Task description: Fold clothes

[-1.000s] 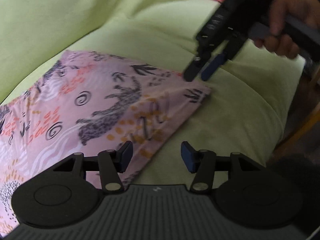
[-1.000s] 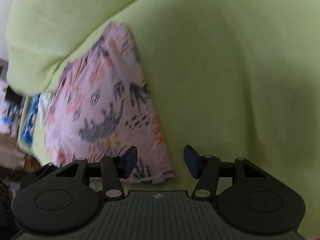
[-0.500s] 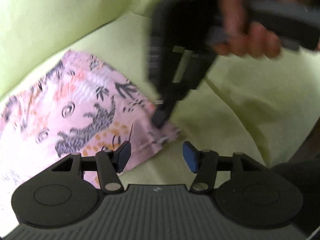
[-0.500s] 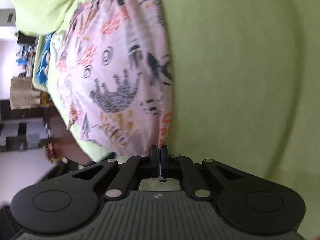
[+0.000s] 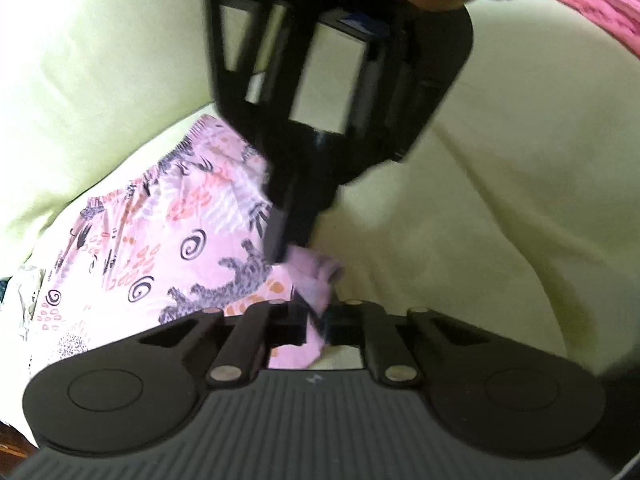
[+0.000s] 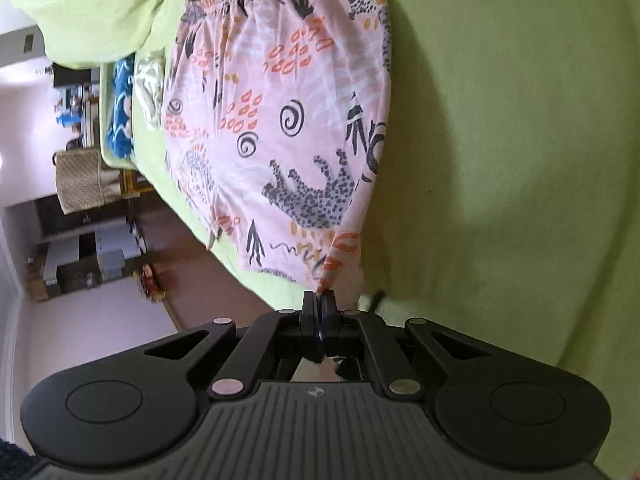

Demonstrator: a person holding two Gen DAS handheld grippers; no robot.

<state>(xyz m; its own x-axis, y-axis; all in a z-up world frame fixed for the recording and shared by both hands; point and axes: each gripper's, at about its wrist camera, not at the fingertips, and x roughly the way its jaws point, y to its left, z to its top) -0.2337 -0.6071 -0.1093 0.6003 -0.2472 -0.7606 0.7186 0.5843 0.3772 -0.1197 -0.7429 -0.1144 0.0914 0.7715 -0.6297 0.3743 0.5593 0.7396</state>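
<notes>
Right gripper [image 6: 319, 304] clamped on a corner of the shorts [image 6: 288, 120]; left gripper [image 5: 316, 320] closed on cloth beside it, probably the same corner, though blurred. Shorts flat on the green sofa [image 6: 500, 140], pinched corner lifted. Long axis running away from the right gripper, waistband at the far end near the cushion [image 6: 92, 12]. Risks: thin bite slipping under a pull; both claws crowded at one corner, so bunching rather than a clean fold; far end dragging askew
</notes>
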